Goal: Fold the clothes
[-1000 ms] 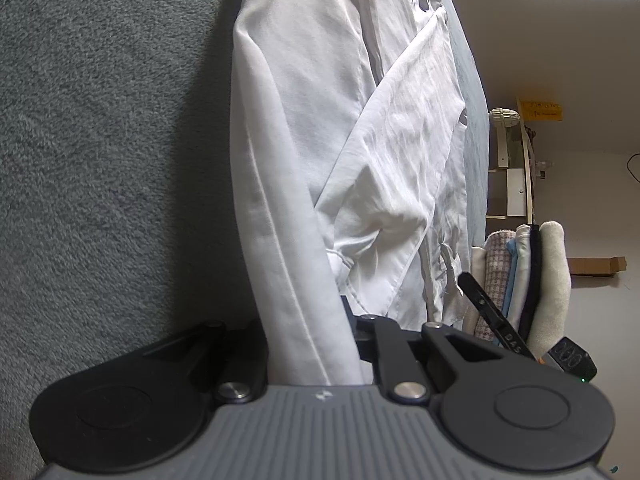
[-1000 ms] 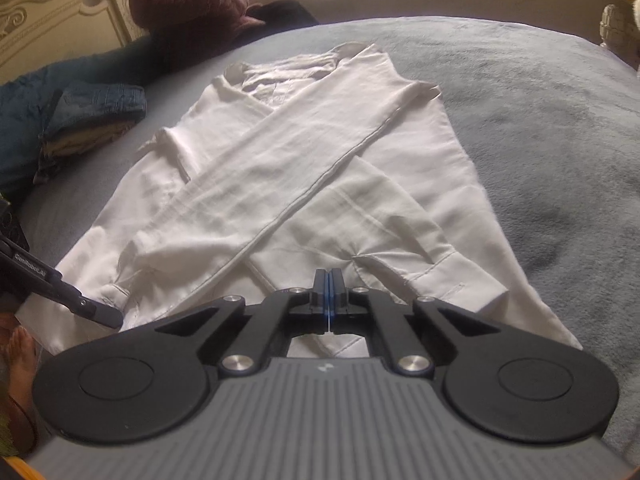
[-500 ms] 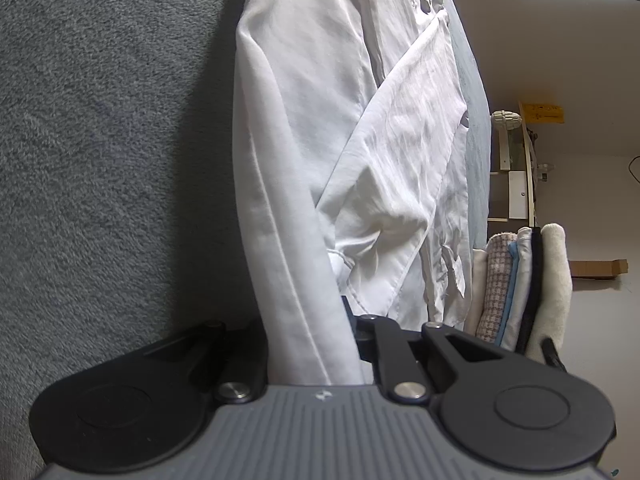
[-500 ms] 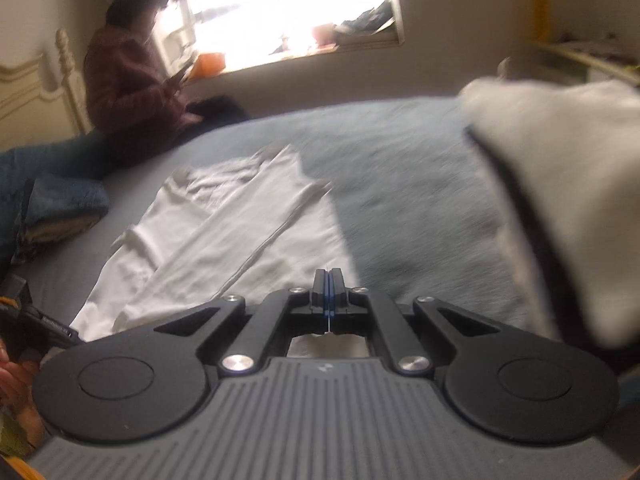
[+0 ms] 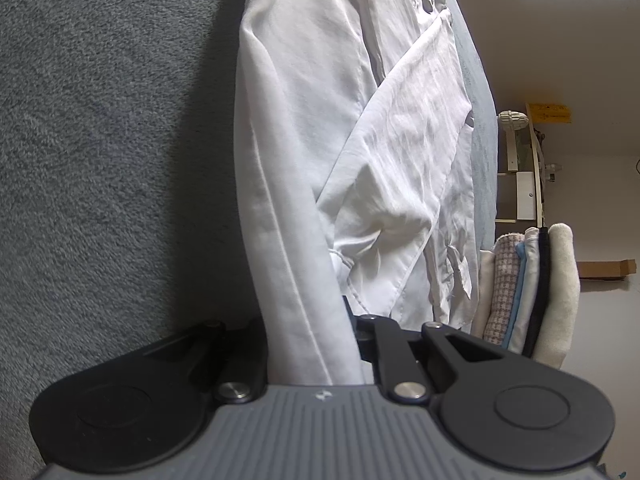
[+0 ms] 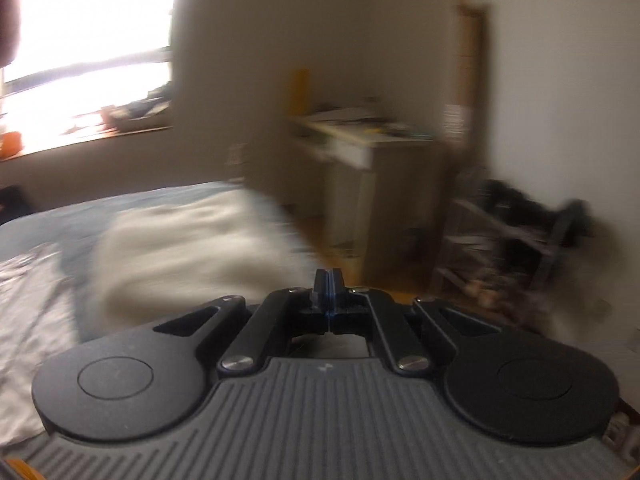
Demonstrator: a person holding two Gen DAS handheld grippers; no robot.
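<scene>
Left wrist view: my left gripper [image 5: 308,344] pinches a long strip of the white shirt [image 5: 360,140], most likely its hem or side edge; the cloth passes between the two fingers and hides their tips, so I judge the grip from the fabric drawn taut into it. From the gripper the shirt runs away over the grey blanket [image 5: 100,160], lying flat with one sleeve [image 5: 404,168] folded diagonally across the body. At the shirt's far edge in this view sits a stack of folded clothes [image 5: 528,292], showing cream, checked, blue and dark layers on edge. Beyond the stack I see a desk [image 5: 524,184] against a pale wall and a cardboard box [image 5: 606,269]. Right wrist view, heavily motion-blurred: my right gripper [image 6: 328,280] has its fingers pressed together, nothing visible between them, and it points off the bed toward the room. At lower left a pale grey patch of the shirt [image 6: 24,320] lies on the blanket [image 6: 120,204]. A cream mass [image 6: 192,248], probably the top of the stack, lies just ahead and left of the fingertips. Farther off: a bright window [image 6: 88,40], the desk [image 6: 384,148] and a dark rack [image 6: 520,232], all too smeared for detail.
</scene>
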